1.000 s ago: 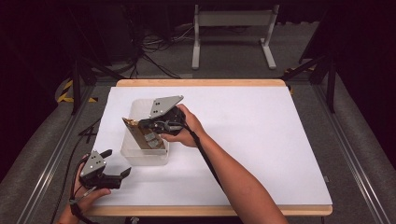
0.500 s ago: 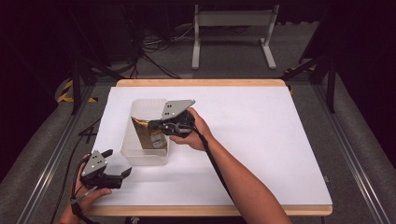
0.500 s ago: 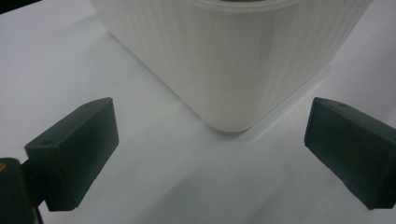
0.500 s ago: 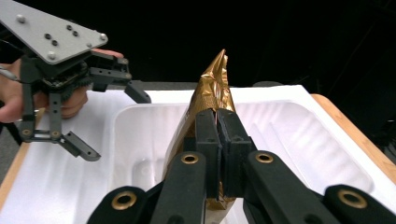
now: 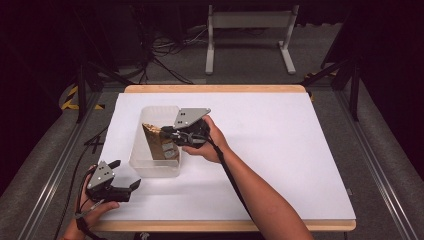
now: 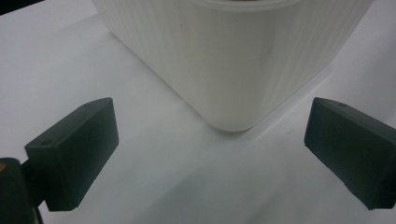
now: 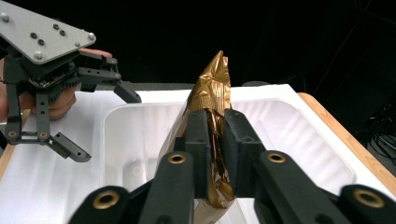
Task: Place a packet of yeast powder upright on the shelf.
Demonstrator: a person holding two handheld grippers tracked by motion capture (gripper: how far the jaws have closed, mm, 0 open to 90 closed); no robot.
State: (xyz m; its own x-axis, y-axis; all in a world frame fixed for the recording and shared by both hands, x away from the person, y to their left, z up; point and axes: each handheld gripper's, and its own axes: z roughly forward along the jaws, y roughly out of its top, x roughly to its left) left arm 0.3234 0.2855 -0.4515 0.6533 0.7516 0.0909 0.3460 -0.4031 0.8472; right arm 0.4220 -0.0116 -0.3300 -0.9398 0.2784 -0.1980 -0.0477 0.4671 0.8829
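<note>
A gold foil packet [image 7: 212,121] stands on edge inside a white plastic tub [image 5: 150,150], its crimped top poking above the rim and leaning toward the tub's far end; in the high view the packet [image 5: 157,142] shows as a brown-gold wedge against the tub's right wall. The right gripper [image 7: 215,154] has its jaws closed tight on the packet's lower half, the foil pinched flat between the two black pads, and in the high view this gripper [image 5: 172,137] reaches over the tub's right rim, held by a hand [image 5: 212,142] whose forearm runs in from the bottom edge. The tub [image 7: 299,135] is ribbed and pale, and sits on the left part of a white table [image 5: 280,150] with a wooden border. The left gripper [image 5: 122,189] rests low at the table's near left corner, held in the other hand [image 5: 92,207], just short of the tub's near corner and not touching it. Its jaws stand wide apart with nothing between them; its own view shows the tub's rounded corner [image 6: 233,70] ahead, between the two pads [image 6: 74,149] and beyond them. In the right gripper view the left gripper [image 7: 100,121] appears beyond the tub at the upper left.
</note>
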